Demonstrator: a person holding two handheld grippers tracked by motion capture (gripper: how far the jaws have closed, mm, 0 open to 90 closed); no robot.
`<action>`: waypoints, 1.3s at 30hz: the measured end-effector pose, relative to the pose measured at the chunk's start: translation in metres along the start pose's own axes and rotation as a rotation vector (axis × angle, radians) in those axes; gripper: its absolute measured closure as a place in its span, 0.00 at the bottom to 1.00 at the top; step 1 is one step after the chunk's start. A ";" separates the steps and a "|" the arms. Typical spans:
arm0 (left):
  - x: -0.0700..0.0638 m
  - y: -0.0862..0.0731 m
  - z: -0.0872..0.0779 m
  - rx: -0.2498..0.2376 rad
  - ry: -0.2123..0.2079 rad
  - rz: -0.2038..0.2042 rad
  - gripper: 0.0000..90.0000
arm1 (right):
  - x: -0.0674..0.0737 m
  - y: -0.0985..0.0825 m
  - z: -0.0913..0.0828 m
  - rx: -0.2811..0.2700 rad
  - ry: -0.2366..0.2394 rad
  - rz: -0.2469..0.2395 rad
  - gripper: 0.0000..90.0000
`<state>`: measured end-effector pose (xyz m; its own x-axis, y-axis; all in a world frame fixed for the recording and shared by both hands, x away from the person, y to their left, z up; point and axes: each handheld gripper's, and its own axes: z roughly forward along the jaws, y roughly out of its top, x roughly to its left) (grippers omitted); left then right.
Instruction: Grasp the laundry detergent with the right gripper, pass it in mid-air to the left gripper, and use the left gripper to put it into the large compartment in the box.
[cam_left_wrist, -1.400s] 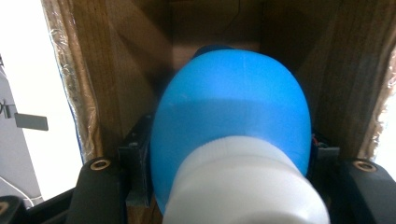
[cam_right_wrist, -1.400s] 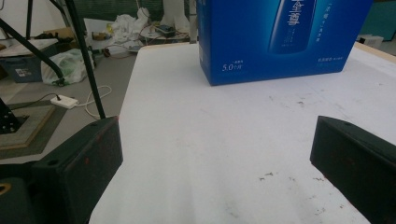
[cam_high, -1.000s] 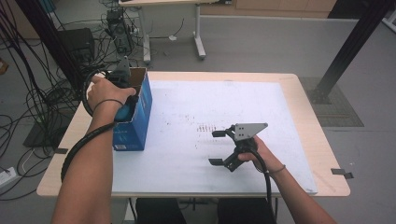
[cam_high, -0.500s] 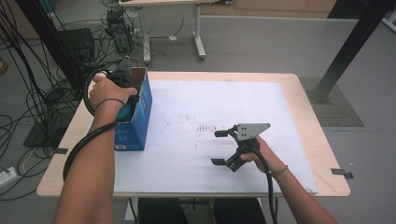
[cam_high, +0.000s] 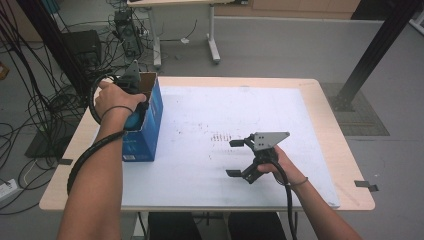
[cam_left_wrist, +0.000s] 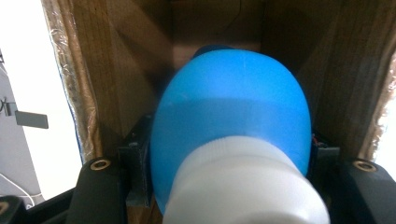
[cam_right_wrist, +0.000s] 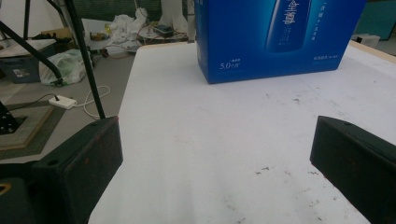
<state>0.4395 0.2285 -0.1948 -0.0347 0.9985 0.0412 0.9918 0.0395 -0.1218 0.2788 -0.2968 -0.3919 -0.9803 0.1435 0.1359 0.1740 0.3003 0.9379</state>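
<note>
In the high view, a blue box (cam_high: 145, 122) is seen standing at the left side of the tabletop (cam_high: 320, 100), on a white sheet (cam_high: 210, 125) that covers most of it. The box's top is open, with brown cardboard shown inside. The left tongs (cam_high: 134, 102) are held at that opening by the left hand (cam_high: 116, 98), and a blue bottle (cam_high: 134, 120) is glimpsed just under the hand, at the box's mouth. The right tongs (cam_high: 239, 157) are held low over the sheet by the right hand (cam_high: 275, 161), well apart from the box; their jaws are spread wide with nothing between them. Small dark specks are scattered over the sheet beside them.

In the left gripper view, the bottle (cam_left_wrist: 233, 126) is seen between the two black jaws, its white cap (cam_left_wrist: 247, 186) nearest the camera and its rounded blue body pointed into the box (cam_left_wrist: 116, 56). The left tongs (cam_left_wrist: 233, 154) are clamped on the bottle, with brown walls on both sides of it.

In the right gripper view, the right tongs (cam_right_wrist: 215, 154) are seen apart and empty above the sheet (cam_right_wrist: 210, 130). The box (cam_right_wrist: 275, 37) stands farther off on the sheet, its printed blue face turned to the camera.
</note>
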 end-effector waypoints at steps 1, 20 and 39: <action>0.000 0.000 0.000 0.000 0.000 0.000 0.41 | 0.000 0.000 0.000 0.001 -0.001 0.000 0.03; 0.001 0.002 0.000 0.004 -0.003 -0.004 0.41 | -0.001 -0.001 0.000 0.001 -0.002 0.002 0.03; 0.005 0.004 0.000 0.015 -0.013 -0.002 0.41 | -0.001 -0.002 0.002 0.000 0.001 0.001 0.03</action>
<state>0.4432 0.2337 -0.1954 -0.0388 0.9988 0.0287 0.9898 0.0423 -0.1362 0.2800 -0.2961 -0.3940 -0.9801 0.1432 0.1373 0.1752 0.3003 0.9376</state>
